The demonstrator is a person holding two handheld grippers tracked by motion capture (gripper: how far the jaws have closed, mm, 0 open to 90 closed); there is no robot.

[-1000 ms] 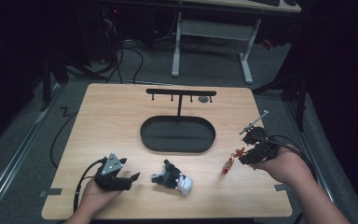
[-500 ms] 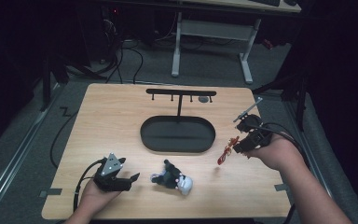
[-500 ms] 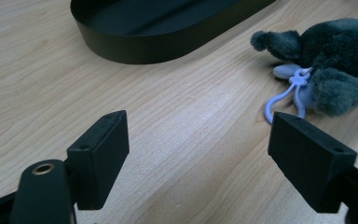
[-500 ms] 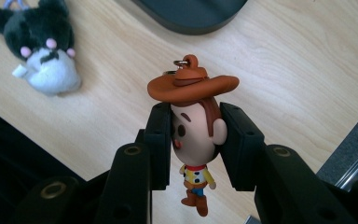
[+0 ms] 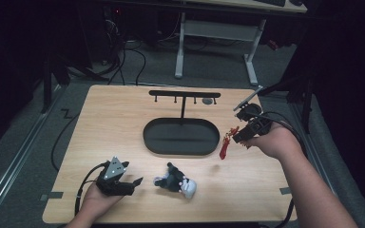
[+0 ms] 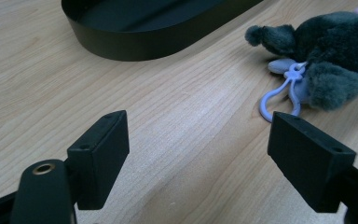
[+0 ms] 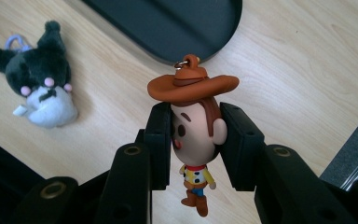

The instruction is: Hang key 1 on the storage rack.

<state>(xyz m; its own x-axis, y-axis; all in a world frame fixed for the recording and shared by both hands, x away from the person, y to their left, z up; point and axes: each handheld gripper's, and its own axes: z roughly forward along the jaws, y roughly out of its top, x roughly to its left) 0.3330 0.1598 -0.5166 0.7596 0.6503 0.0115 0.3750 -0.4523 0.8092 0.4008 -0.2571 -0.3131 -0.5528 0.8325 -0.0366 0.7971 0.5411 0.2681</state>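
Note:
My right gripper (image 5: 237, 136) hangs above the table's right side, just right of the black oval tray (image 5: 180, 137). It is shut on the head of a small cowboy figure (image 7: 193, 135) with a brown hat and a metal ring on top. The figure (image 5: 225, 146) dangles red below the jaws. My left gripper (image 5: 132, 182) rests open at the front left, jaws wide apart, nothing between them (image 6: 198, 140). A dark grey and white plush toy (image 5: 177, 180) lies on the wood just right of it. Its lavender clip loop (image 6: 279, 93) points toward the left gripper.
A black T-shaped rack (image 5: 184, 96) with small hooks rises from the tray's far side; a small grey item (image 5: 208, 100) is by its right end. A cable (image 5: 83, 183) trails from the left gripper. Desk legs and cables stand on the floor beyond the table.
My right gripper has carried the cowboy figure away from the person and slightly left, closer to the tray's right end. The left gripper and plush toy have stayed put.

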